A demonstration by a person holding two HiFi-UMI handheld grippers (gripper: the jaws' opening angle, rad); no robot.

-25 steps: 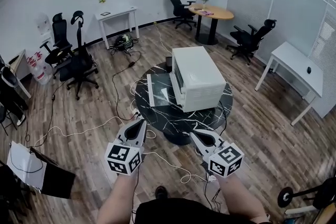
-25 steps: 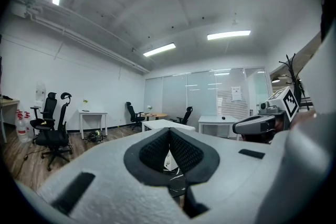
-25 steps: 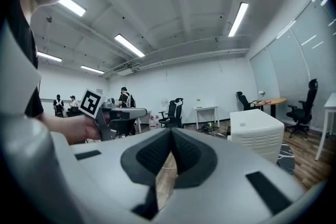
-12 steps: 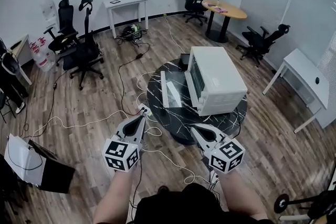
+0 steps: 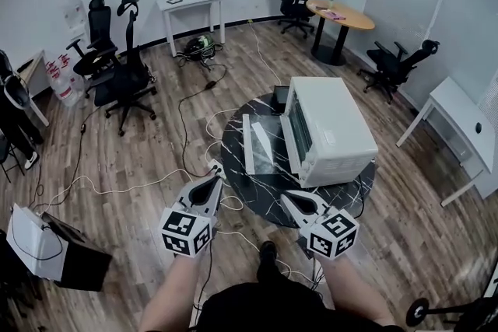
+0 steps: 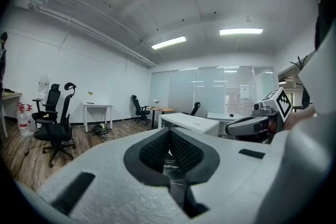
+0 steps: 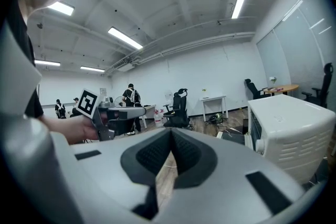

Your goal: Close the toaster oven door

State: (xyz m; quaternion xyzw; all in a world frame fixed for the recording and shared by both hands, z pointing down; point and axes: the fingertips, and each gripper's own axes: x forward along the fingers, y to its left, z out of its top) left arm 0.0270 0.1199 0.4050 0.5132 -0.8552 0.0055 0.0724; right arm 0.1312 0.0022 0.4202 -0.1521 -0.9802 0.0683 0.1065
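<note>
**Nearer now: toaster oven [image 5: 334, 128], door [image 5: 261, 145] down**

Head view: it sits on the round worktop [image 5: 249, 186], glass door flat. Left gripper view: left gripper [image 6: 169, 134] jaws closed, empty. Right gripper view: right gripper [image 7: 170, 136] likewise. Stiff hinged door, probably; lift its free edge.
</note>
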